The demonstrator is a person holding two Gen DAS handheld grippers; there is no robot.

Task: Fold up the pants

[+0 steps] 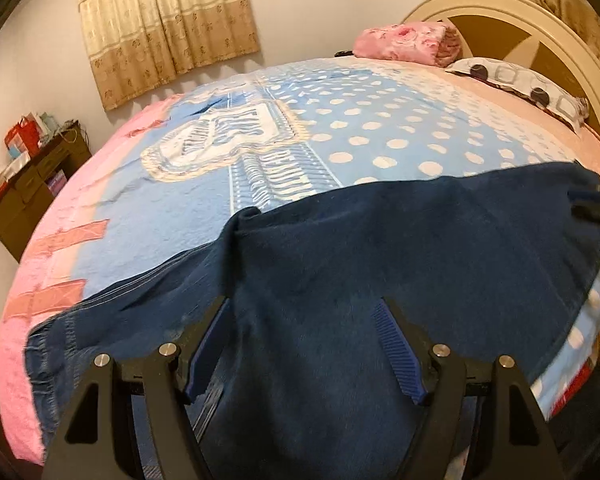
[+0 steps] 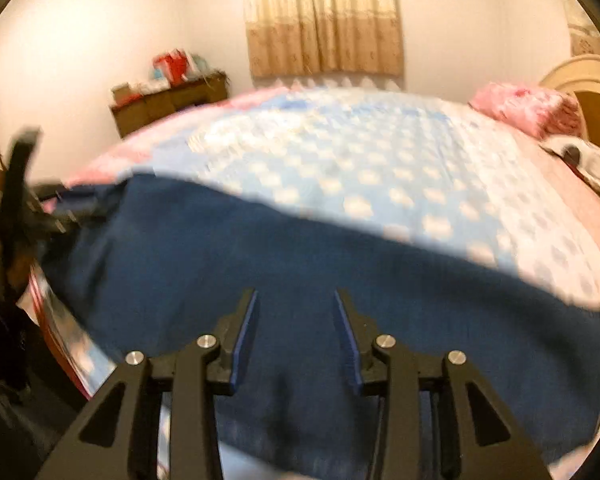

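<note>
Jaws apart on both: left gripper (image 1: 302, 312) and right gripper (image 2: 296, 300) point low over the pants (image 1: 340, 264) on the bed (image 1: 380, 120).

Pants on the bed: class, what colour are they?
Dark navy blue pants, plain with no print; the left wrist view shows them best.

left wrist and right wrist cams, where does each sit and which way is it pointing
Left wrist: sits behind the left gripper, looking across the pants and bed toward the curtain and headboard; own jaws open, right gripper at the right edge.
Right wrist: behind the right gripper, same direction; jaws open, left gripper at left.
Shared: pants, bed, curtain, pink blanket.
</note>
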